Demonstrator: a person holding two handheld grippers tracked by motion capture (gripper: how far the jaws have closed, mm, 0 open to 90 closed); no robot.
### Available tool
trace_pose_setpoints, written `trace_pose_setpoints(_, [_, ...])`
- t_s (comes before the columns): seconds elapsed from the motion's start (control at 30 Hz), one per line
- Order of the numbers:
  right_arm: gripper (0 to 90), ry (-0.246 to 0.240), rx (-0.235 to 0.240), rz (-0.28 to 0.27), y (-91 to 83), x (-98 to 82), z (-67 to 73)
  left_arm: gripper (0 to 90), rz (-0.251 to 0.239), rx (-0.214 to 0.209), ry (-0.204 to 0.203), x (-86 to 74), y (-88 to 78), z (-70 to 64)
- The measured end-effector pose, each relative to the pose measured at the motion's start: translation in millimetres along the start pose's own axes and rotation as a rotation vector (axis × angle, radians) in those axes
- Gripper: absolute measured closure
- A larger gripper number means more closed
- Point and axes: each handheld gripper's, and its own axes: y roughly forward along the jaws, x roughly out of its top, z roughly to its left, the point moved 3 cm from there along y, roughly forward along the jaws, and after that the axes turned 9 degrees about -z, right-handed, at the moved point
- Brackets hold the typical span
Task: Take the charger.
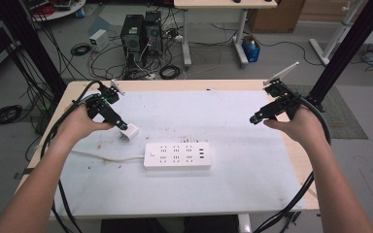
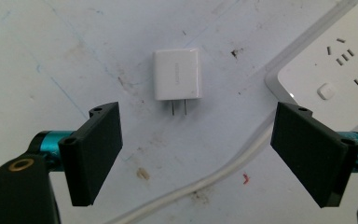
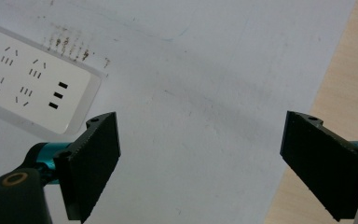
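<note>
Charger (image 2: 177, 74) lying flat on the surface (image 1: 252, 170), left of the power strip (image 1: 177, 156).
Left hand-held gripper (image 2: 196, 158) is hovering just above it, jaws wide apart; right hand-held gripper (image 3: 200, 163) is waiting far right, jaws apart too. Charger is looking light, rigid and glossy, so likely slippery; gripping its flat sides, clear of the prongs (image 2: 179, 107), seems best.
</note>
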Motion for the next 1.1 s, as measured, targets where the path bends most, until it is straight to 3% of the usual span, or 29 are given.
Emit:
trace_pose_setpoints(0.4, [11.4, 0.013, 0.001, -0.001, 0.2, -2.2, -3.4, 16.6, 0.071, -0.015, -0.016, 1.6, 52.9, 6.2])
trace_pose_setpoints(0.6, [11.4, 0.010, 0.000, 0.003, 1.5, -2.2, -3.4, 16.8, 0.108, -0.005, 0.000, 1.7, 72.8, 6.2])
trace_pose_setpoints(1.1, [11.4, 0.010, 0.005, 0.003, 4.0, -4.2, -3.2, 25.5, 0.167, 0.007, 0.003, -3.2, 102.8, 9.6])
